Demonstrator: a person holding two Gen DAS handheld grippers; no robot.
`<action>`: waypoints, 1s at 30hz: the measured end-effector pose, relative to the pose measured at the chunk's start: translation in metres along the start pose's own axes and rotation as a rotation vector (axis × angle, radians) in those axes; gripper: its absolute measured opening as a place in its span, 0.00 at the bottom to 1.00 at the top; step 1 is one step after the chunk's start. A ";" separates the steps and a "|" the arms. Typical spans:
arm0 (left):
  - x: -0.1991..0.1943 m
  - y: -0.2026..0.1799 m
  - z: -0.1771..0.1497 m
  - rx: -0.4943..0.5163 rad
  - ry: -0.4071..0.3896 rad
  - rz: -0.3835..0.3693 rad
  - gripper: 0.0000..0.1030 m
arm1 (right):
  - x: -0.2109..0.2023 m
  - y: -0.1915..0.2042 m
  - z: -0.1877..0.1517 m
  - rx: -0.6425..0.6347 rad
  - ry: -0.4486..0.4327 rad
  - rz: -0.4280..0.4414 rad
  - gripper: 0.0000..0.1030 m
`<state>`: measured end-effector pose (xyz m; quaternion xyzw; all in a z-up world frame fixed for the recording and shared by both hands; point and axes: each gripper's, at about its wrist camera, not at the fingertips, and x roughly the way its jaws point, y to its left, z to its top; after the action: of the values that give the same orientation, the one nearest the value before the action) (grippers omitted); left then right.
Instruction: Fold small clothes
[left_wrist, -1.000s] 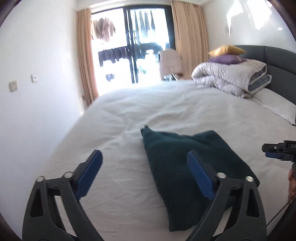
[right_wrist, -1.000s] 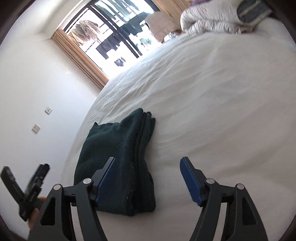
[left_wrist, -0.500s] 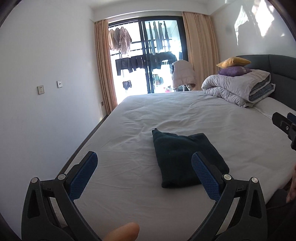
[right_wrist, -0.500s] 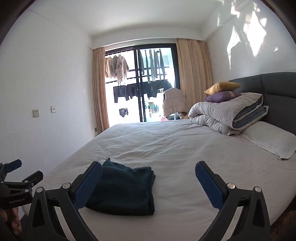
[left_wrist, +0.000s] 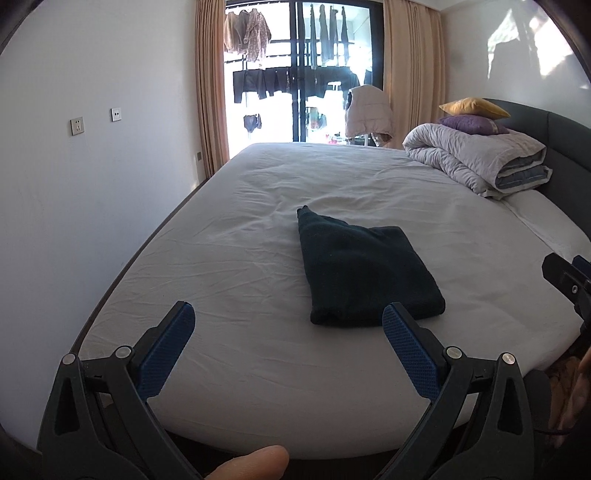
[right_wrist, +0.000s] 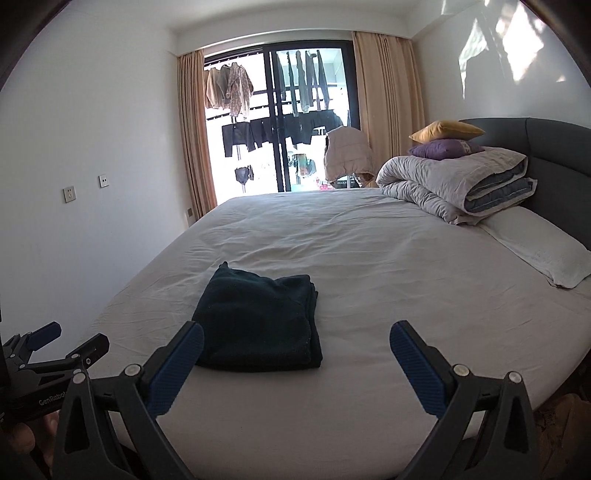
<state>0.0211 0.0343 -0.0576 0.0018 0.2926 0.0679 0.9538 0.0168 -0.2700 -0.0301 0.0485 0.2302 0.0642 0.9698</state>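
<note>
A dark green folded garment (left_wrist: 364, 271) lies flat on the white bed sheet (left_wrist: 258, 258), near the foot of the bed; it also shows in the right wrist view as the garment (right_wrist: 258, 317). My left gripper (left_wrist: 288, 321) hangs open, short of the garment and clear of it, with nothing between its blue pads. My right gripper (right_wrist: 295, 339) is open wide too, held back from the bed's near edge and empty. Each view catches the other gripper at its border: the right gripper (left_wrist: 569, 280) and the left gripper (right_wrist: 62, 350).
A rolled grey duvet (right_wrist: 458, 184) with a purple cushion (right_wrist: 443, 149) and a yellow cushion (right_wrist: 447, 131) sits by the dark headboard (right_wrist: 554, 155). A white pillow (right_wrist: 535, 251) lies at the right. A white wall (left_wrist: 92, 184) runs along the bed's left side. A glass door (right_wrist: 295, 122) stands behind.
Both grippers have pulled back and risen from the garment, which now lies farther off. The right view has rolled level and its jaws have spread wider. The garment has not moved.
</note>
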 end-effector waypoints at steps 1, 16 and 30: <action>0.003 0.001 -0.001 -0.003 0.011 0.000 1.00 | 0.002 0.001 -0.001 -0.004 0.009 0.003 1.00; 0.071 0.003 -0.009 -0.024 0.111 -0.017 1.00 | 0.039 0.018 -0.022 -0.042 0.131 0.023 1.00; 0.105 0.004 -0.024 -0.052 0.168 -0.017 1.00 | 0.057 0.020 -0.036 -0.054 0.196 0.019 1.00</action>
<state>0.0933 0.0508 -0.1357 -0.0314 0.3698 0.0671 0.9262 0.0488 -0.2392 -0.0850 0.0182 0.3217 0.0841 0.9429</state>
